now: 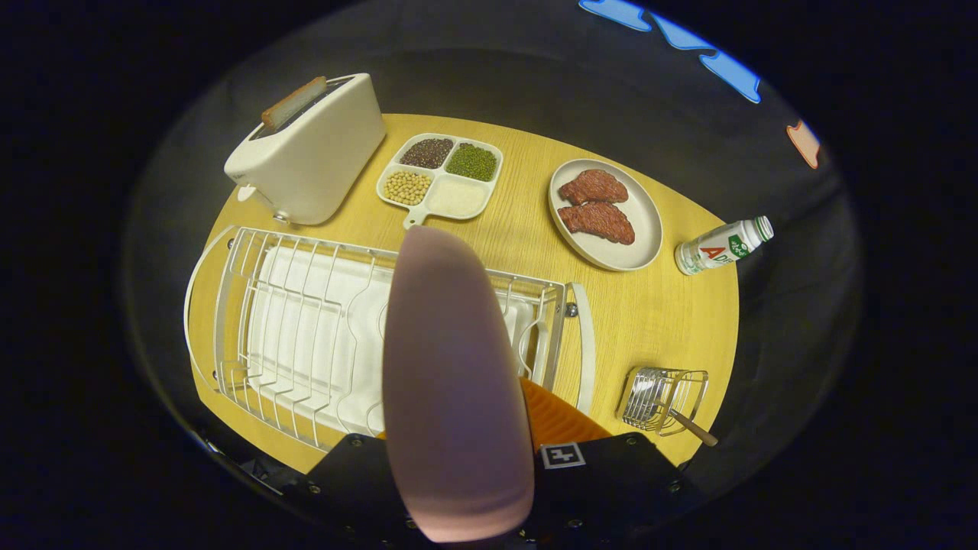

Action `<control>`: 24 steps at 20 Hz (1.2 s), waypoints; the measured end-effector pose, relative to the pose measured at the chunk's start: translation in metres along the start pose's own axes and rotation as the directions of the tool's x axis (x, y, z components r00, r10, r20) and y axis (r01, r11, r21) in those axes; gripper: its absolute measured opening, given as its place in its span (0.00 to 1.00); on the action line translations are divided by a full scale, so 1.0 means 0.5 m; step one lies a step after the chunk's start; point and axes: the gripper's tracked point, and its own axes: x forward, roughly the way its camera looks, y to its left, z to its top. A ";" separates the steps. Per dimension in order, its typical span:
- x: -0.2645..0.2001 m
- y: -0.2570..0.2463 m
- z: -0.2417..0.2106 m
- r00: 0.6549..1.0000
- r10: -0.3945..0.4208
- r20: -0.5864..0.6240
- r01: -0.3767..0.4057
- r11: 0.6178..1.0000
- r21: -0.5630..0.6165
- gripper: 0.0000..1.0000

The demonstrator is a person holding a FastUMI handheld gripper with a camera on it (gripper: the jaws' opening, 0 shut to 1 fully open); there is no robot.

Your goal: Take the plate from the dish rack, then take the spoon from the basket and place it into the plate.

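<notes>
One plate [451, 367] stands edge-on, clamped between the gripper [489, 458] fingers above the dish rack [306, 328]; next, setting it down, then fetching the spoon [691, 426] from the basket [661, 397], near right.

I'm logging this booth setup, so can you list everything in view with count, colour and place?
plate: one, pale pink, edge-on between the fingers, lifted above the dish rack
dish rack: one, white wire on a white tray, on the table's near side, under the plate
toaster: one, cream, with a brown slice in its slot, beyond the dish rack
divided dish: one, white, four kinds of grains, beside the toaster
steak plate: one, white, two brown steaks, beyond the basket
bottle: one, white with green cap, lying by the table's edge
basket: one, silver wire, beside the dish rack
spoon: one, in the basket, handle sticking out
table: one, light wood
gripper: one, fingers closed on the plate
</notes>
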 end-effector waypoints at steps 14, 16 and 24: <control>-0.158 -0.016 -0.150 0.902 0.414 0.125 -0.432 0.875 0.219 0.45; -0.173 -0.002 -0.201 0.849 0.512 0.134 -0.527 0.799 0.288 0.45; -0.140 0.032 -0.401 0.718 0.677 0.161 -0.672 0.615 0.413 0.45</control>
